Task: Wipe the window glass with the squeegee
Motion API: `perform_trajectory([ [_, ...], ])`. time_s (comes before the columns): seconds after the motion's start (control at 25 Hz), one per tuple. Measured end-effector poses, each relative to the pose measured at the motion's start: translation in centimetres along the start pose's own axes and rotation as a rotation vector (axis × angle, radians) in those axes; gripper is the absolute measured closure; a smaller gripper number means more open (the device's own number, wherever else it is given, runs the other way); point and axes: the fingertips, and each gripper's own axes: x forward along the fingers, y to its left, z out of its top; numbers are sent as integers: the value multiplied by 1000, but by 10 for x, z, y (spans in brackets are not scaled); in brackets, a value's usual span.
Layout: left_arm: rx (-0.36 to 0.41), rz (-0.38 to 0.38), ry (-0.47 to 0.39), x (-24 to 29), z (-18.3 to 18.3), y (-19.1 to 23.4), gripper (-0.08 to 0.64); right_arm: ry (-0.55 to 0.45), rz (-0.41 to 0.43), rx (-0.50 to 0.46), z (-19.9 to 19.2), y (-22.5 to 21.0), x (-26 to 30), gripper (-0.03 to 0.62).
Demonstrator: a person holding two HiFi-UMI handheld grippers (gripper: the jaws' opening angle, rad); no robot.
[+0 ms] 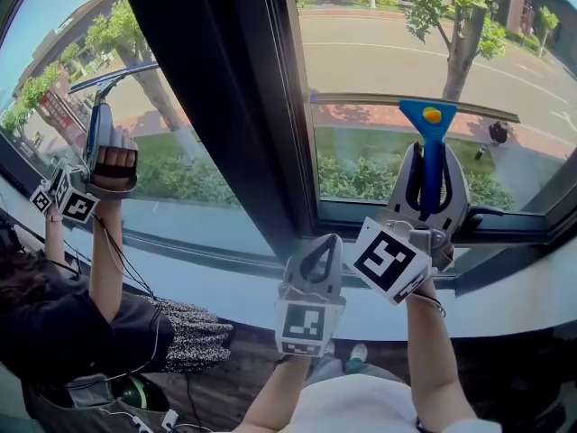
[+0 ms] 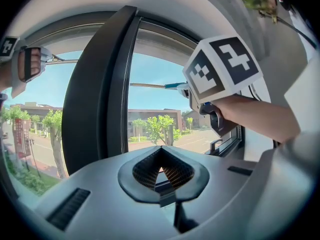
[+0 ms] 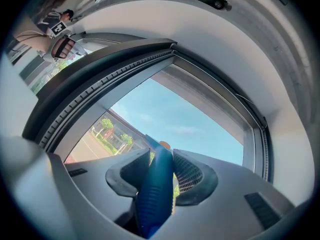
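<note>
Nearest the body, the left hand-held gripper [image 1: 317, 246] sits low over the sill [image 1: 225, 287], jaws together on nothing (apparently kept clear of the stroke). Beyond it, the right hand-held gripper [image 1: 433, 156] is clamped on the blue handle of the squeegee [image 1: 431, 115], held upright so its blade lies level against the window glass [image 1: 379, 52]. At the neighbouring pane, another person's gripper [image 1: 108, 152] raises a second blade.

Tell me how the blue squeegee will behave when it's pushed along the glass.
Probably stiff: the squeegee runs straight from the right claw up to its blade. Likely light, since one claw alone holds it raised. The long blade might rock or twist, as the grip is only on the narrow, smooth-looking handle.
</note>
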Motion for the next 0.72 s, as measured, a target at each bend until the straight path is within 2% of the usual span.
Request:
perform_trajectory([
  [0.48, -6, -39, 86, 5, -16, 8, 558, 125, 60, 24, -25, 29, -11, 443],
  [0.72, -2, -44, 113, 6, -13, 13, 558, 170, 85, 32, -32, 37, -13, 443],
])
